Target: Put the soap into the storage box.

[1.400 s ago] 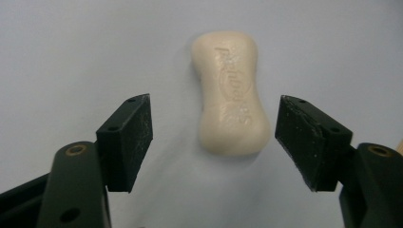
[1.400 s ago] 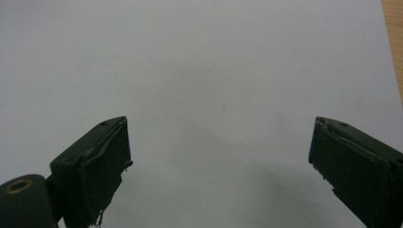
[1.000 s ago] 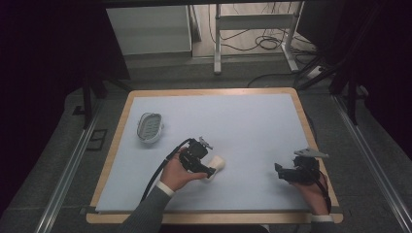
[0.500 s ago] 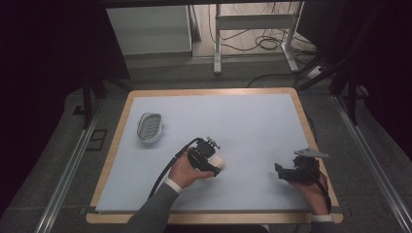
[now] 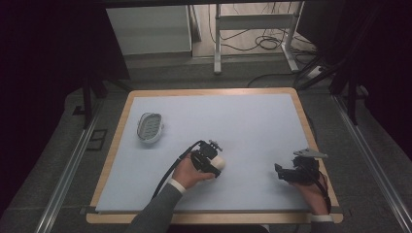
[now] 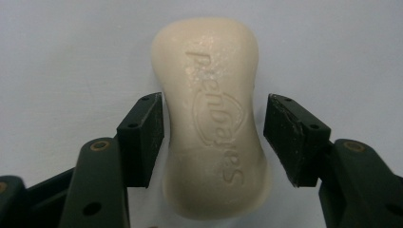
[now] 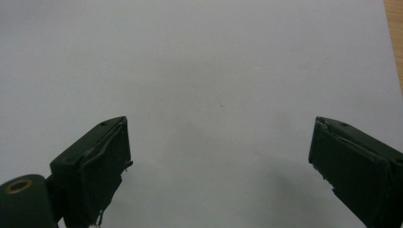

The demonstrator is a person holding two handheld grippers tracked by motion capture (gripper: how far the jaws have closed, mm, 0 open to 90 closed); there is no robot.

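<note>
High view: left hand-held gripper (image 5: pixel 217 164) has moved right over the soap (image 5: pixel 219 160), jaws closing around it, not yet gripping.

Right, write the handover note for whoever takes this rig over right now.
Left gripper: jaws have just been closing around the soap bar, which lies flat on the blue mat. The pad on the view's left looks about at the soap's side; a gap shows at the other pad, so no grip yet.
Right gripper: open, nothing between the jaws, low over bare mat at the near right.
Soap dish: far left of the mat, nothing in it, apart from the soap.
Done: left gripper lined up astride the bar.
Left: finish the grip and lift; the soap probably goes to the dish.
</note>
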